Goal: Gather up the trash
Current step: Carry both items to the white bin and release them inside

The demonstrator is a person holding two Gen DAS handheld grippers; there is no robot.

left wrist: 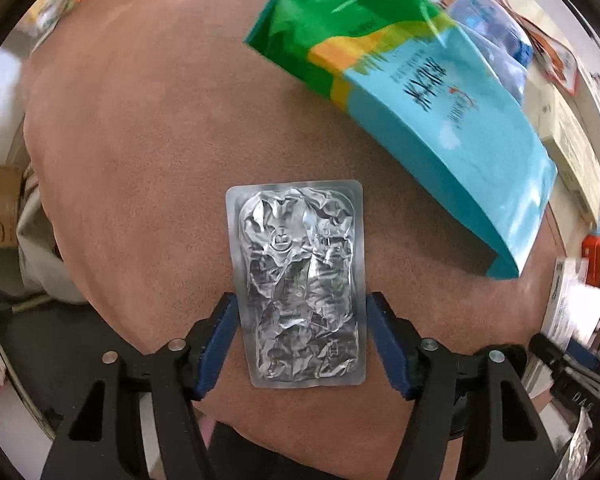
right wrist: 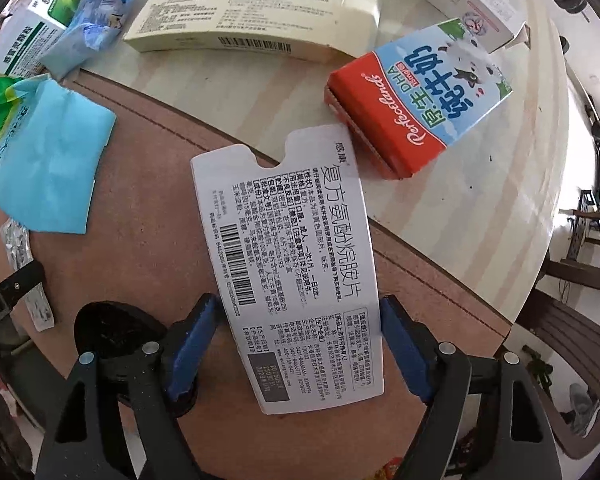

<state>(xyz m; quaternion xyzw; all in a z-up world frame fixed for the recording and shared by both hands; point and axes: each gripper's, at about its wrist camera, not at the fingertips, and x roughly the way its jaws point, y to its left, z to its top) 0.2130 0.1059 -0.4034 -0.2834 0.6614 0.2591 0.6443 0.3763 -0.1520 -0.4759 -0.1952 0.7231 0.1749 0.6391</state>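
In the left wrist view my left gripper [left wrist: 302, 304] is shut on a crumpled silver foil blister pack [left wrist: 298, 280], its blue pads pressing both long edges, above the brown mat [left wrist: 140, 160]. A green and teal snack bag [left wrist: 412, 92] lies ahead to the right. In the right wrist view my right gripper [right wrist: 298, 312] is shut on a flattened white medicine box [right wrist: 288, 248] with black print and a barcode. The snack bag [right wrist: 44, 156] shows at the left there, with the foil pack [right wrist: 18, 244] and part of the left gripper [right wrist: 8, 292] at the left edge.
A red and blue milk carton [right wrist: 416, 108] lies on the pale round table [right wrist: 480, 208] beyond the mat [right wrist: 148, 208]. A long cream box [right wrist: 260, 12], a crumpled blue wrapper [right wrist: 96, 20] and a green and white box [right wrist: 28, 36] lie farther back.
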